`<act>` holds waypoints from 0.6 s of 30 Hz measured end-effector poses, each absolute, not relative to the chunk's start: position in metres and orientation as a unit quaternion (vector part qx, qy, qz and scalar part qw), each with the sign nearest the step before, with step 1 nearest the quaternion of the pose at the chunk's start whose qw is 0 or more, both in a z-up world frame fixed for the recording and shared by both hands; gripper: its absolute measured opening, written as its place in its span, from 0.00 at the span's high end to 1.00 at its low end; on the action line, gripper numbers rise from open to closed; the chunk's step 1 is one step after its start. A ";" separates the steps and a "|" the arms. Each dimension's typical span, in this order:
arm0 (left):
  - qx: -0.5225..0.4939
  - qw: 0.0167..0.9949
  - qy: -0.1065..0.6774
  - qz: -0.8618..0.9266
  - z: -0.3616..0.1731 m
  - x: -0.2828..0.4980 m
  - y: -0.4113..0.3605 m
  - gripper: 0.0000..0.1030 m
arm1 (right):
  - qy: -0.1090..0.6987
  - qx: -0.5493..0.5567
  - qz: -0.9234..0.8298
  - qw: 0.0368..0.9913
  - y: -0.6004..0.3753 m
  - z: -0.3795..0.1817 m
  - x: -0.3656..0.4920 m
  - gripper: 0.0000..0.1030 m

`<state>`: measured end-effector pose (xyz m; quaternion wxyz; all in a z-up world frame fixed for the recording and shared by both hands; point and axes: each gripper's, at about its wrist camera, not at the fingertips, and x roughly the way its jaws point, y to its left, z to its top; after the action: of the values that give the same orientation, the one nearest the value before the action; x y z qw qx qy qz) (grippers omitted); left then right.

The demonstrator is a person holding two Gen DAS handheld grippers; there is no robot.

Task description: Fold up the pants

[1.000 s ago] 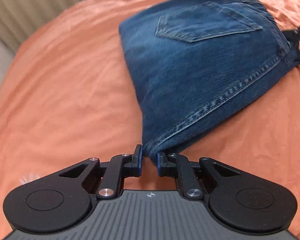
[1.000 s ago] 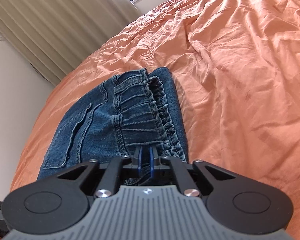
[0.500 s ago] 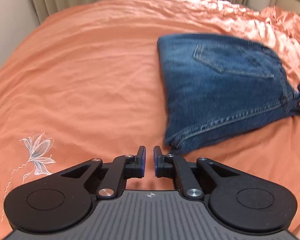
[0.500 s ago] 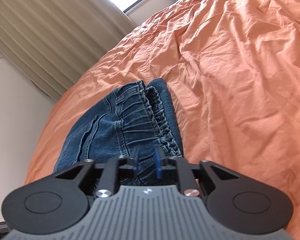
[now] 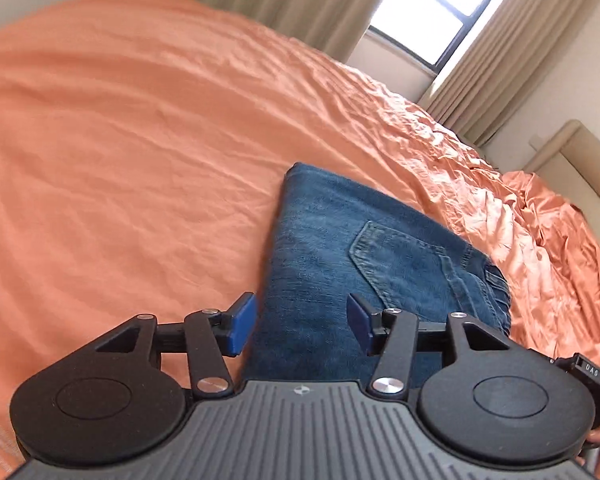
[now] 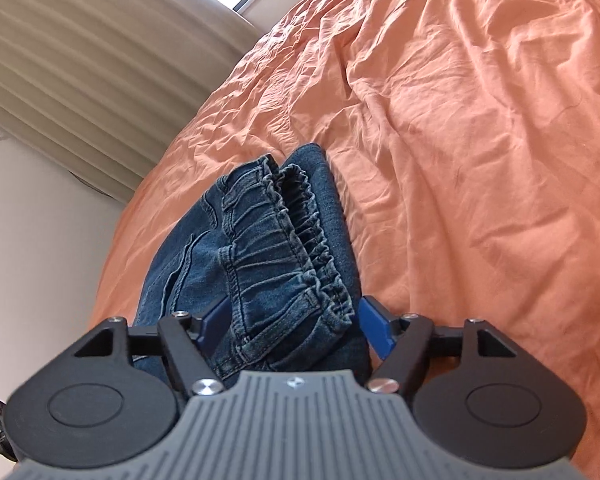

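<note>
Left gripper (image 5: 302, 326): your jaws are opening; the blue pads stand apart and press on nothing.
Between left pads: the near end of the jeans (image 5: 364, 256) shows in the gap, lying lower on the sheet, with no pad touching the cloth.
Right gripper (image 6: 296, 326): your jaws are opening wide; the gathered waistband (image 6: 288, 240) sits between the pads, and the right pad is clear of it. Whether the left pad touches the denim cannot be told.
Jeans: folded into a compact stack, lying flat on the sheet (image 5: 120, 140), running away from both your grippers.
Pocket (image 5: 396, 252): ahead and right of your left gripper, face up on the top layer.
Waistband: straight ahead of your right gripper, its ruffled edge turned right, a smooth denim layer under it.
Sheet: orange, smooth to the left of your left gripper, heavily creased ahead and right of your right one.
Beyond the bed: curtains (image 6: 80, 60) and a bright window (image 5: 424, 12) far ahead.
</note>
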<state>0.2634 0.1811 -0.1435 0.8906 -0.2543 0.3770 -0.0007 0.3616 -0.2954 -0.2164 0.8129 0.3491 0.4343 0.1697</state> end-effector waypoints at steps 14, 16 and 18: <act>-0.401 0.830 0.382 -0.063 -0.210 0.331 0.228 0.41 | 0.432 0.417 0.207 0.772 -0.292 -0.252 0.428 0.36; -0.411 0.826 0.379 -0.074 -0.216 0.339 0.229 0.44 | 0.430 0.422 0.215 0.769 -0.290 -0.256 0.437 0.40; -0.416 0.823 0.379 -0.082 -0.218 0.345 0.229 0.46 | 0.429 0.432 0.219 0.762 -0.291 -0.260 0.442 0.47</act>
<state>0.3451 0.2291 -0.2178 0.8228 -0.4158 0.3786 -0.0825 0.4424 -0.2905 -0.2603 0.7622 0.4319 0.4295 0.2193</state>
